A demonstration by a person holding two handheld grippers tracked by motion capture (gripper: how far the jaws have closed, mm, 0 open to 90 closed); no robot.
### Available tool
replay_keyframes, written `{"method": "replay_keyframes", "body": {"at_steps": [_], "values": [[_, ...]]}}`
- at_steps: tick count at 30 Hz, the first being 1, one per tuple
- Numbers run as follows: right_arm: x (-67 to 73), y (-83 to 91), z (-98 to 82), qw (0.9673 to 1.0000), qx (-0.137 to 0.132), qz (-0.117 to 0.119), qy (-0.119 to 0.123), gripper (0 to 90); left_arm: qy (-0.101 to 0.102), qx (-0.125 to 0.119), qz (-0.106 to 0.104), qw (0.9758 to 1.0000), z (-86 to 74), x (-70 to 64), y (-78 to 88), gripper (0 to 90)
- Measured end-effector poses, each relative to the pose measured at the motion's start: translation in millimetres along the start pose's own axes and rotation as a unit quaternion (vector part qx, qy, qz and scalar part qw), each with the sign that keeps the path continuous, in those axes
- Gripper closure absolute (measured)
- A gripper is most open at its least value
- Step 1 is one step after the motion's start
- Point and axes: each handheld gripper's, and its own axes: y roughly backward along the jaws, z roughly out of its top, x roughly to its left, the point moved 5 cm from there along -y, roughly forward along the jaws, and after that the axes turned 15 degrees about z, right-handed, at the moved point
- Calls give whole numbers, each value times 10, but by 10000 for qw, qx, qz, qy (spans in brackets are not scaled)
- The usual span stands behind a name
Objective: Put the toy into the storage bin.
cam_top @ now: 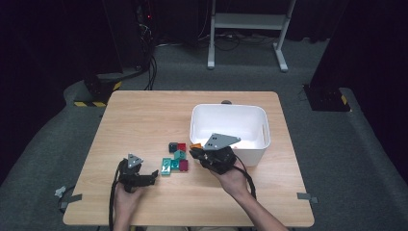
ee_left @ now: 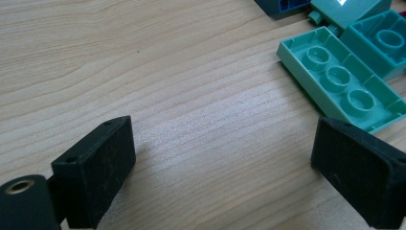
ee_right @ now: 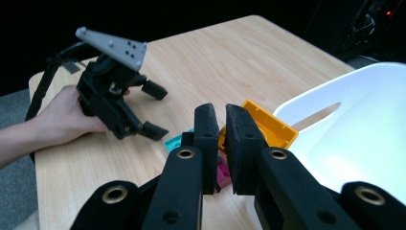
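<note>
Orange plastic building brick (ee_right: pixel 268 125) sits clamped at its edge between my right jaws, lifted off the table beside the near-left corner of the white bin. Largest first: light wooden table (cam_top: pixel 144 120); white rectangular plastic bin (cam_top: pixel 230 131) on its right half, handle slot facing me. A cluster of plastic bricks lies left of the bin: pale green long plate (ee_left: pixel 342 86) studs-down, teal, red, magenta and dark blue pieces around it. My right gripper (cam_top: pixel 196 153) is clenched on the orange brick; the pads are nearly touching. My left gripper (cam_top: pixel 155 174) rests low over bare wood, jaws released, wide apart, nothing between them, just beside the green plate.
</note>
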Motion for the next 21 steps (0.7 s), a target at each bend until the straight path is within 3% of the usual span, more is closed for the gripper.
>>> {"method": "replay_keyframes", "body": {"at_steps": [7,21], "values": [[-138,113,98,9998,-89,-114,-103,837,5,-2,0,10000,0,-1,0,81],[-449,283,117,9981,-209,-465,-354,837,1,-1,2,10000,0,-1,1,82]]}}
